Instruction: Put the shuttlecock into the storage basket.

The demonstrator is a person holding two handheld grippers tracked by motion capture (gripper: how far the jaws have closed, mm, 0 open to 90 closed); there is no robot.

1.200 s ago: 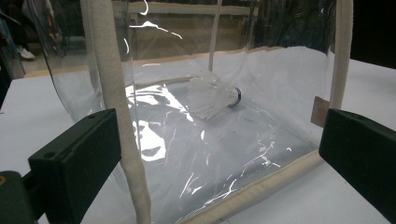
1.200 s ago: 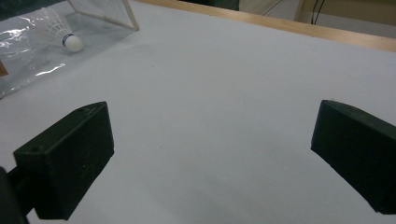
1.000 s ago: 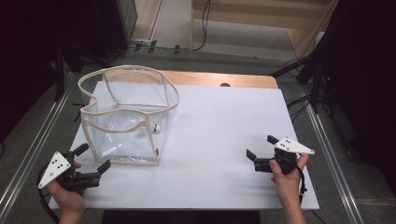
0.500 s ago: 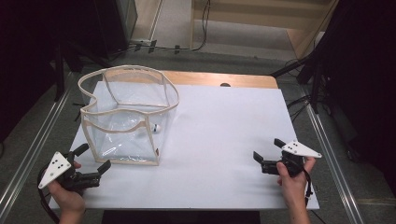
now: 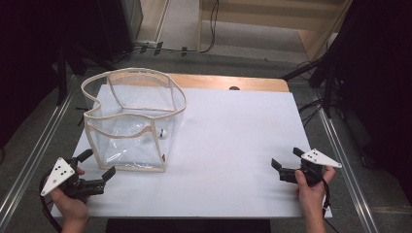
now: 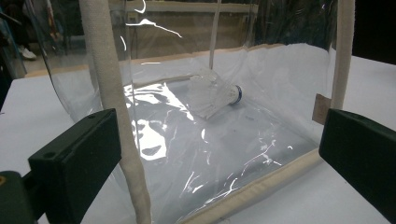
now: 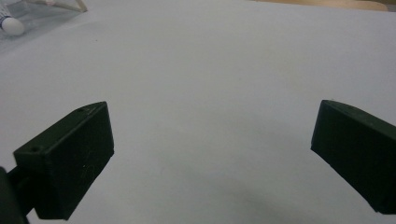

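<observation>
While our left gripper (image 5: 97,165) rests near the table's front corner, its jaws stand wide apart with nothing between them. Just beyond the fingertips (image 6: 74,158) we see the clear plastic bag (image 5: 133,121), which stands upright with its mouth open to the top. In the left gripper view, one cream-coloured seam of the bag rises just beside the left jaw, and the bottom hem runs across between the two jaws, a little ahead of them. Farther in, behind the transparent wall, a white shuttlecock (image 6: 212,93) lies on its side on the bag's floor, with its cork tip and blue band pointing to the right.

Our right gripper (image 5: 286,167) is well apart from the bag, at the other side of the table. Its jaws are also spread wide and hold nothing. Under them and ahead of them lies the bare white tabletop (image 7: 210,70). Far beyond its left jaw we see the shuttlecock's cork tip (image 7: 11,25) inside the bag.
</observation>
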